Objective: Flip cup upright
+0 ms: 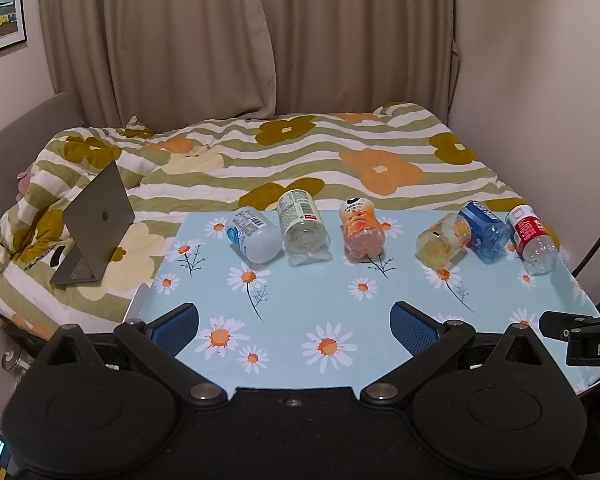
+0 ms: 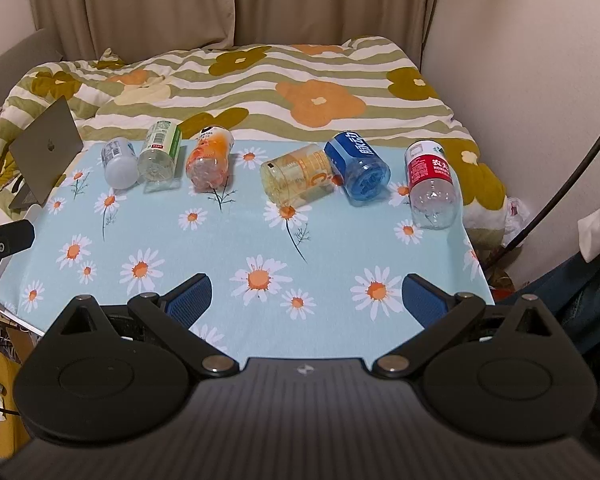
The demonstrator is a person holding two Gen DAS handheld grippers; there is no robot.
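Several plastic bottles lie on their sides in a row along the far edge of the daisy-print table (image 1: 308,300): a white one (image 1: 254,240), a clear green-labelled one (image 1: 304,226), an orange one (image 1: 360,230), a yellow one (image 1: 444,240), a blue one (image 1: 486,232) and a clear red-labelled one (image 1: 532,238). The right wrist view shows the same row, from white (image 2: 118,164) to red-labelled (image 2: 432,184). My left gripper (image 1: 294,330) is open and empty over the near table. My right gripper (image 2: 306,300) is open and empty too, well short of the bottles.
A bed with a floral striped duvet (image 1: 300,148) lies behind the table. An open grey laptop (image 1: 96,216) stands on the bed at the left. Curtains and a wall close the back and right. A black cable (image 2: 560,184) hangs at the right.
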